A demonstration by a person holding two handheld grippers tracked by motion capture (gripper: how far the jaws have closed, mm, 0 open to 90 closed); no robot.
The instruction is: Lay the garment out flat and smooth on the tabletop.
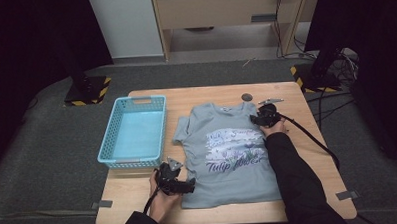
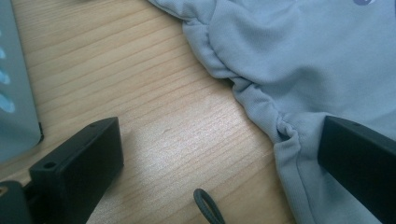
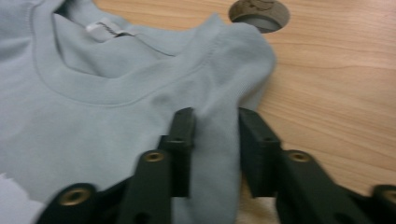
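Right hand-held gripper (image 3: 215,140) pinched a fold of the grey T-shirt (image 1: 230,156) at its shoulder (upper right of shirt). Left hand-held gripper (image 2: 219,154) stood released, straddling the hem on the bench (image 2: 154,107).

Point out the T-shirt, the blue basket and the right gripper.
T-shirt (image 1: 229,183), high view, plain lower front.
Blue basket (image 1: 108,132), high view, left wall.
Right gripper (image 3: 215,122), right gripper view, between the jaws, where shoulder fabric is bunched.

This looks like a lab set up for recording. A small pale wooden surface (image 1: 312,138) stands alone on grey carpet (image 1: 47,147), black curtains (image 1: 29,38) close off both sides, and black stands with yellow-and-black hazard-striped bases (image 1: 88,91) flank it, with loose cables (image 1: 334,57) trailing across the floor.
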